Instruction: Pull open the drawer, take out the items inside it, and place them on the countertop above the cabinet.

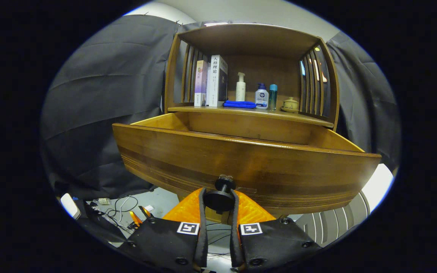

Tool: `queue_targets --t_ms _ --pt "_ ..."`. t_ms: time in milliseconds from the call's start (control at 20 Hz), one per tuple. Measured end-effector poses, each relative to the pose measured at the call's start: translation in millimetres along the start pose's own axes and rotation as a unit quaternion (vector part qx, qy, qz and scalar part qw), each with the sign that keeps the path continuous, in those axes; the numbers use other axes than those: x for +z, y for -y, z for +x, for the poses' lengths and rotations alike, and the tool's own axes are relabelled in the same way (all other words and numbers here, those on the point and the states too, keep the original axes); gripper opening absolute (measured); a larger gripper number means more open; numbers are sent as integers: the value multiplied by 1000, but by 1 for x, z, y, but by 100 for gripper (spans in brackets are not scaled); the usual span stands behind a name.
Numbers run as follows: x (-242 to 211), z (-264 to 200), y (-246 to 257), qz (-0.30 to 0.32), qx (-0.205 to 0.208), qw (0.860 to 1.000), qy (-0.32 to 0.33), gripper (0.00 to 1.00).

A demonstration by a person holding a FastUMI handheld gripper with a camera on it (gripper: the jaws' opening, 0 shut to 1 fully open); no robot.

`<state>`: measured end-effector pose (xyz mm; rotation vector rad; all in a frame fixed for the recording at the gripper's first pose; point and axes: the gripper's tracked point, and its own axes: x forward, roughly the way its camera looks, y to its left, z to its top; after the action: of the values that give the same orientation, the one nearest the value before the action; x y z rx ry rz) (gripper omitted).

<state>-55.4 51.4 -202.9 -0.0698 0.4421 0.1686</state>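
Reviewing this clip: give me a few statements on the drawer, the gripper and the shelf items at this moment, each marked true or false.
1. The wooden drawer is pulled out of the cabinet. True.
2. The gripper has its fingers closed on the round dark drawer knob. True.
3. The folded blue cloth lies inside the drawer. False: it lies on the countertop, beside the upright books.
4. The gripper holds the white pump bottle. False: that bottle stands on the countertop, beyond the fingers.
5. The drawer's contents can be seen. False: its front panel hides the inside.
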Motion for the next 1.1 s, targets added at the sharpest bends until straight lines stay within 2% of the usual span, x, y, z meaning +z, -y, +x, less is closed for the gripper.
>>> queue_targets --t_ms 200,450,600,900,1050,1100 --pt "1 0 -1 -5 0 1000 10 25" --pt "-1 -2 -3 28 13 1000 -1 38" --pt "14 -9 -2 31 10 999 25 45" --pt "71 -21 -4 6 16 995 100 81" --pt "102 -30 -14 -9 42 991 124 100" --pt "113 -32 -14 -13 49 991 127 100"
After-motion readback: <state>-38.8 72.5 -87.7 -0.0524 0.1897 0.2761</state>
